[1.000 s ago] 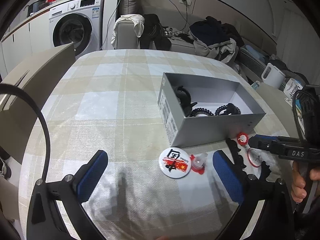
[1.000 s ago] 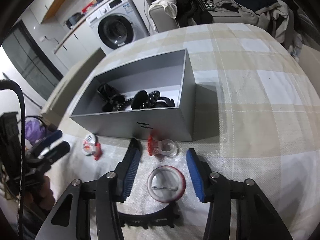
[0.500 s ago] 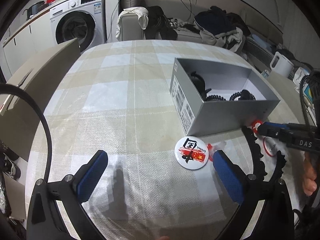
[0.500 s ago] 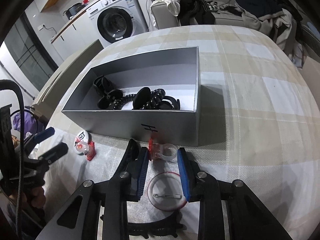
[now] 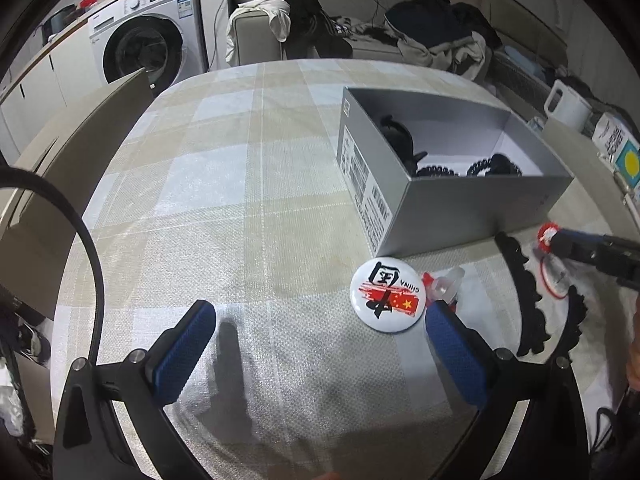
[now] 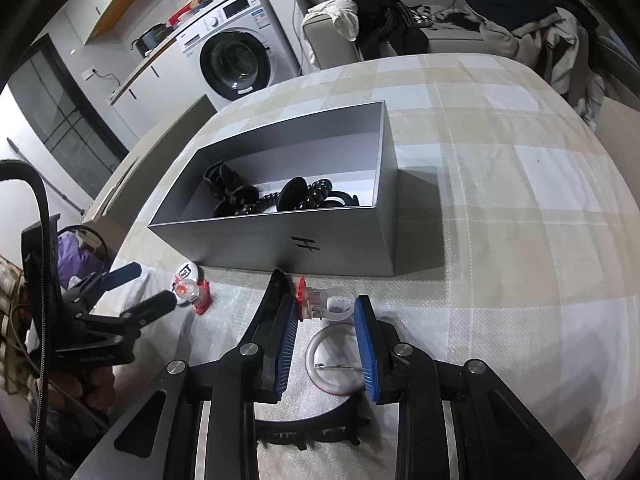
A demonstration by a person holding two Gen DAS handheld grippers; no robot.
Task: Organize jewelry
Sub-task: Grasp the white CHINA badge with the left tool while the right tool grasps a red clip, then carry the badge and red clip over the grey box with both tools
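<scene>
A grey open box on the checked tablecloth holds several black hair clips and coil ties. My right gripper has closed on a clear ring with a red flower top just in front of the box. A round badge lies face down between the right fingers. My left gripper is open and empty above the cloth; a white China badge and a second clear ring with red base lie by its right finger.
A black toothed headband lies in front of the box, under the right gripper. A washing machine, a sofa with clothes and a white kettle stand beyond the table. A chair back is at the left edge.
My right gripper's fingers have narrowed from wide open onto the clear red-topped ring. My left gripper has drawn back and left a little; the badge now lies nearer its right finger.
</scene>
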